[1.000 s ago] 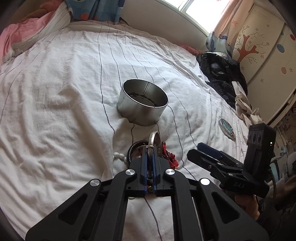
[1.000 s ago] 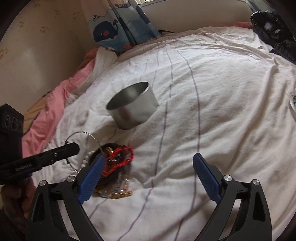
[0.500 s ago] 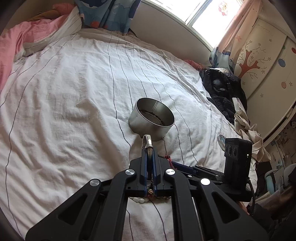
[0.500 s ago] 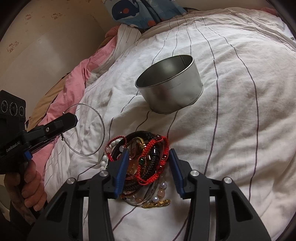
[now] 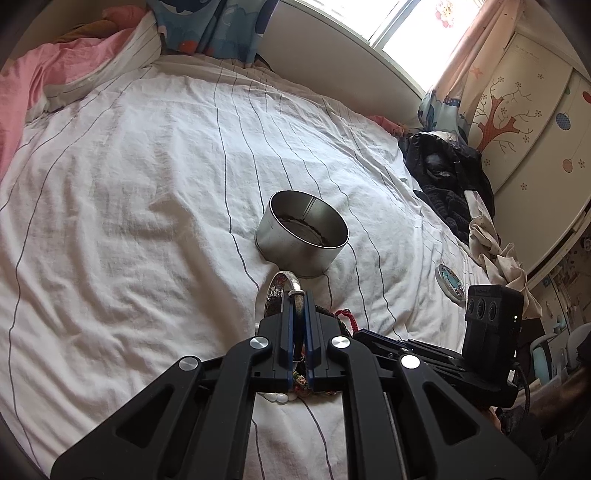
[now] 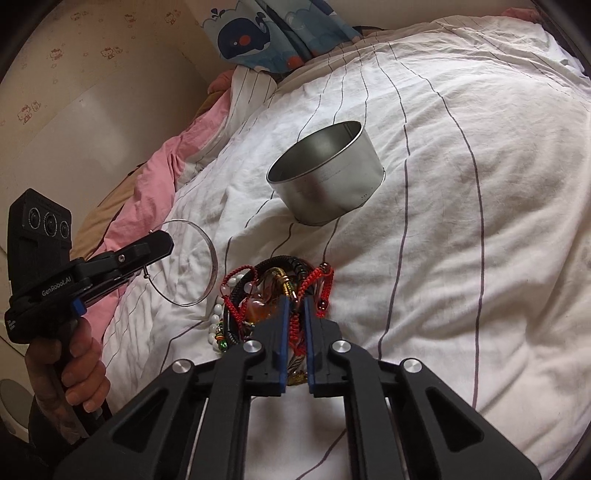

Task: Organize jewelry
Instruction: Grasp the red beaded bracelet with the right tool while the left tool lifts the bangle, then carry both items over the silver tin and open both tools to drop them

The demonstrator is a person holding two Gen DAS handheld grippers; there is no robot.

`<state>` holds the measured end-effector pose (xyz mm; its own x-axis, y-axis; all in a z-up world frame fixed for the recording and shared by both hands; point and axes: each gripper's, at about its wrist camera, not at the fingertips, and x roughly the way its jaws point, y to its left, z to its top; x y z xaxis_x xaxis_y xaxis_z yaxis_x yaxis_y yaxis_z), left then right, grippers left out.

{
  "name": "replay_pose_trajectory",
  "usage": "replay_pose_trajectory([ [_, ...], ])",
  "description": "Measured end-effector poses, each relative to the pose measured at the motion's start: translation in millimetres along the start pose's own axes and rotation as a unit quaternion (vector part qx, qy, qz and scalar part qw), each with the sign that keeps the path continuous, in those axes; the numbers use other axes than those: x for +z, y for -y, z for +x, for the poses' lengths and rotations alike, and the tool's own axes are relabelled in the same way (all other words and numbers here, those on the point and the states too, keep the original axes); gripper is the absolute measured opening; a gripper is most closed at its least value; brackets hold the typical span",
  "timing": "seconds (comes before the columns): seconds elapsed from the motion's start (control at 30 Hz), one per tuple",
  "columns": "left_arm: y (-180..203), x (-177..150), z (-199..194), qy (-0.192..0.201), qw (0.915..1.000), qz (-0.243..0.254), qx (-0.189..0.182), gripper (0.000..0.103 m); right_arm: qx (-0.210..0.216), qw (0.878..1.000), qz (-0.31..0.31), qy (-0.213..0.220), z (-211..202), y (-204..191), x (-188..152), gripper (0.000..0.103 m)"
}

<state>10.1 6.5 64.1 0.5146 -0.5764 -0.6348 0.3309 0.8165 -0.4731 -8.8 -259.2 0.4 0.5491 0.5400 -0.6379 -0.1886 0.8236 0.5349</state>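
- My left tongs (image 5: 297,314) are clamped on a thin silver bangle (image 6: 192,262), which stands out ahead of the tips as an upright ring, seen edge-on in the left wrist view and as a full circle in the right wrist view
- The open round tin (image 5: 303,236) lies straight ahead of and beyond the left tongs, just past the bangle's far edge; I judge the coming move to be a short forward carry that brings the ring over the rim
- The bangle looks nearly as wide as the tin's mouth, so I would lay the ring flat before letting go, or it may catch on the rim
- My right tongs (image 6: 295,314) are closed down into the heap of jewelry (image 6: 273,291), their blue pads pressing a red braided cord (image 6: 295,325) between them; the heap lies on the bed between me and the tin, right of the bangle in the right wrist view
- The left tongs carry the piece nearer to going in; the tin sits tilted in the soft bedding, mouth leaning towards me
- The surface is a bed with a rumpled white striped duvet (image 5: 147,184), so the tin may rock if nudged
- Around it: a pink quilt (image 6: 155,173), a whale-print curtain (image 6: 258,33), a bright window (image 5: 413,29), dark clothes (image 5: 443,173), a wardrobe with a painted tree (image 5: 517,122)
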Motion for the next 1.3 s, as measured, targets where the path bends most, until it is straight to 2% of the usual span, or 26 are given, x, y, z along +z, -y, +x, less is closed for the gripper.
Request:
replay_pose_trajectory([
  [0.2,1.8,-0.7,-1.6,0.000,1.0000,0.005,-0.005,0.005,0.017,0.999,0.029,0.012,-7.4,9.8,-1.9,0.008],
  [0.57,6.8,6.1,-3.5,0.003,0.9988,0.001,-0.049,0.005,0.084,0.993,0.059,0.052,-31.1,10.4,13.9,0.008],
  [0.73,16.6,22.1,2.5,0.007,0.9979,-0.001,-0.065,0.005,0.095,0.993,0.042,0.062,-31.3,2.1,32.8,0.008],
  [0.9,24.9,51.8,15.6,0.020,0.9970,0.004,-0.075,0.005,0.096,0.993,0.017,0.074,-31.6,-5.6,56.6,0.008],
  [1.1,15.1,86.0,56.2,0.024,0.9919,-0.024,-0.122,0.005,0.091,0.992,0.008,0.082,-21.4,-3.3,81.6,0.008],
  [1.23,2.3,91.8,100.2,-0.030,0.9989,-0.014,-0.034,0.006,0.067,0.994,-0.010,0.082,-3.8,-2.2,99.3,0.008],
  [1.3,-3.8,90.0,98.0,-0.030,0.9993,-0.014,-0.020,0.011,0.057,0.995,-0.016,0.077,8.7,-0.5,105.9,0.008],
])
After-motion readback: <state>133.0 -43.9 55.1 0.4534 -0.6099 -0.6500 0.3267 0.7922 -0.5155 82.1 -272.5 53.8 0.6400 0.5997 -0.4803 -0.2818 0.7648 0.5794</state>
